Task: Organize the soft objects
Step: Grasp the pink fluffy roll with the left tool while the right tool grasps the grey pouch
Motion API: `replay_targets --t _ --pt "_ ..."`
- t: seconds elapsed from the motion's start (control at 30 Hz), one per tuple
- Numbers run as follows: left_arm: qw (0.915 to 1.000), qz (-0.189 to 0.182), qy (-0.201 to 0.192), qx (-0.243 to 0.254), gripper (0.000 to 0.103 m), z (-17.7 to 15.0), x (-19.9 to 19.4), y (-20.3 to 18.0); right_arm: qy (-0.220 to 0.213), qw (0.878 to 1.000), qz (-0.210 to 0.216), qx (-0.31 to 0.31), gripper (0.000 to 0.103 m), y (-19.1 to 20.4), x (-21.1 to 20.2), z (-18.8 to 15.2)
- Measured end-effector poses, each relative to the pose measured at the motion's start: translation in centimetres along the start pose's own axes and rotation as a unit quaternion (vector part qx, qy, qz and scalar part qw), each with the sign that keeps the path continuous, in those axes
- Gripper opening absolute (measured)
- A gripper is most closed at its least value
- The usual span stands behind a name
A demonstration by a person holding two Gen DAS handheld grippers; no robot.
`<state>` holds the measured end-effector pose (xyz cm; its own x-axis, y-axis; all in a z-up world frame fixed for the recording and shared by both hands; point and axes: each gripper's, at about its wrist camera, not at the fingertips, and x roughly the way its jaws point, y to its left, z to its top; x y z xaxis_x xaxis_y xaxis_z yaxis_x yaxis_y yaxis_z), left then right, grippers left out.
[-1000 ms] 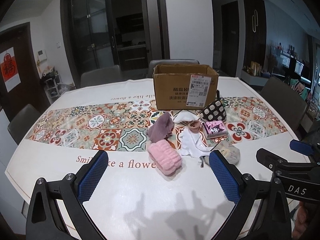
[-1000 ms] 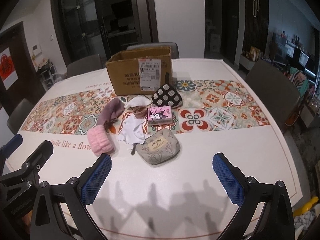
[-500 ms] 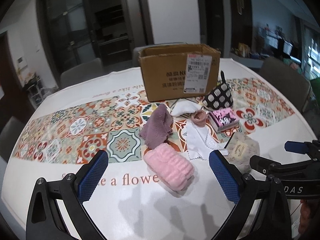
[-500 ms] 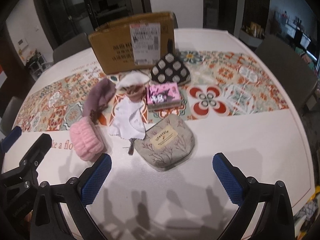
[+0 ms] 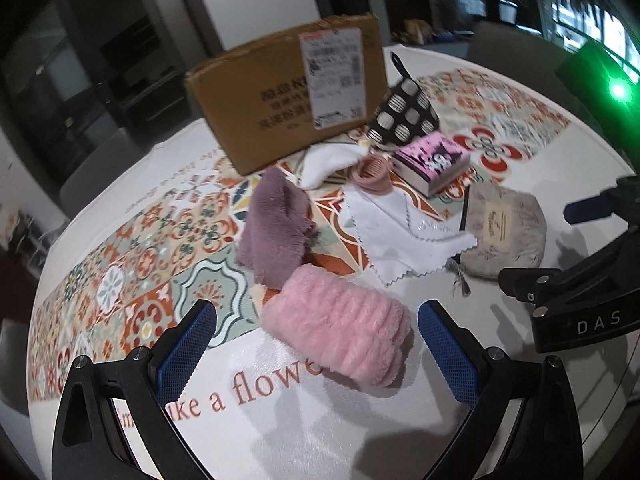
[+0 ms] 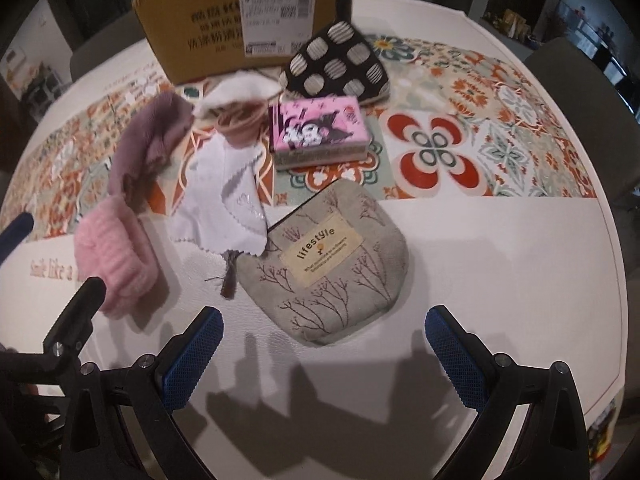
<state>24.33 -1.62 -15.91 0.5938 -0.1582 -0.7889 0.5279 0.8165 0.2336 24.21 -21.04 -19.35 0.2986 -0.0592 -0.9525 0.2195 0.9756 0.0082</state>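
A pile of soft items lies on the table in front of a cardboard box. A fluffy pink roll lies just ahead of my open, empty left gripper. Behind it are a mauve plush cloth and a white zigzag-edged cloth. A grey "lifestyle" pouch lies just ahead of my open, empty right gripper. Further back are a pink printed tissue pack, a black dotted pouch, a small pink band and a white cloth.
The round white table has a tiled patterned runner across its middle. Grey chairs stand around it, one at the right. The right gripper's body shows at the right of the left wrist view.
Both grippers have moved forward and down toward the pile. The pink roll now sits close before the left gripper, the grey pouch close before the right. Both stay open.
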Motion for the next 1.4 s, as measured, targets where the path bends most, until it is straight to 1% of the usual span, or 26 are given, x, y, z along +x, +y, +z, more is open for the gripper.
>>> replay_targets --t 0.1,0.23,0.33,0.4,0.53,0.6,0.63,0.77,0.87,0.93,1.0,1.07,1.1,1.13,1.2,1.27,1.3,1.33,1.4 --pt "0.9996 -0.021 0.016 0.008 0.103 0.0 1.6 -0.1 0.015 1.000 -0.004 -0.008 0.102 0.4 1.0 0.4" --pt "0.9991 -0.031 0.027 0.006 0.103 -0.1 3.1 -0.1 0.023 1.000 -0.016 -0.014 0.102 0.7 2.1 1.1" --pt "0.9986 -0.040 0.034 -0.004 0.099 -0.2 4.0 0.1 0.027 0.999 -0.021 -0.015 0.102 0.8 3.0 1.5" --pt "0.9984 -0.043 0.037 -0.008 0.092 -0.2 4.3 0.0 0.030 0.999 -0.021 -0.015 0.102 0.9 3.5 1.7" --pt "0.9979 -0.045 0.040 -0.022 0.085 -0.3 4.5 -0.1 0.032 0.999 -0.013 -0.019 0.102 1.0 4.0 1.7" --pt "0.9976 -0.045 0.043 -0.030 0.079 -0.3 4.5 -0.1 0.032 0.999 -0.008 -0.023 0.102 1.0 4.3 1.8" --pt "0.9974 -0.042 0.043 -0.038 0.078 -0.4 4.4 -0.1 0.032 0.999 -0.006 -0.026 0.101 1.0 4.4 1.7" --pt "0.9961 -0.030 0.045 -0.069 0.065 -0.4 4.0 -0.2 0.029 0.999 0.005 -0.043 0.100 1.1 4.7 1.5" --pt "0.9930 -0.024 0.049 -0.105 0.056 -0.7 3.5 -0.2 0.025 0.998 0.015 -0.060 0.096 1.2 4.8 1.5" --pt "0.9910 -0.018 0.051 -0.122 0.051 -0.8 3.2 -0.3 0.021 0.997 0.019 -0.073 0.092 1.2 4.6 1.6" --pt "0.9900 -0.012 0.050 -0.131 0.043 -0.9 2.8 -0.6 0.016 0.996 0.023 -0.085 0.089 1.1 4.5 1.5" --pt "0.9887 -0.009 0.050 -0.141 0.038 -0.9 2.4 -0.8 0.011 0.995 0.027 -0.096 0.085 0.7 4.2 1.3" --pt "0.9880 -0.008 0.051 -0.146 0.037 -0.9 2.3 -1.0 0.009 0.995 0.028 -0.100 0.080 0.6 4.1 1.2" --pt "0.9873 -0.007 0.052 -0.150 0.036 -0.9 2.1 -1.2 0.005 0.994 0.031 -0.103 0.069 0.5 4.0 1.1" --pt "0.9866 -0.005 0.053 -0.154 0.034 -0.8 1.9 -1.6 -0.002 0.994 0.035 -0.108 0.061 0.2 3.4 0.7" --pt "0.9858 -0.004 0.052 -0.160 0.032 -0.8 1.6 -1.9 -0.003 0.993 0.040 -0.114 0.055 0.0 3.3 0.6" --pt "0.9852 -0.007 0.051 -0.164 0.031 -0.7 1.5 -2.0 -0.004 0.992 0.043 -0.115 0.045 -0.5 3.1 0.4" --pt "0.9845 -0.011 0.049 -0.168 0.031 -0.7 1.3 -2.2 -0.005 0.992 0.048 -0.114 0.039 -0.9 2.9 0.3" --pt "0.9832 -0.020 0.048 -0.175 0.030 -0.6 1.1 -2.5 0.000 0.992 0.061 -0.109 0.034 -1.2 2.9 0.3"
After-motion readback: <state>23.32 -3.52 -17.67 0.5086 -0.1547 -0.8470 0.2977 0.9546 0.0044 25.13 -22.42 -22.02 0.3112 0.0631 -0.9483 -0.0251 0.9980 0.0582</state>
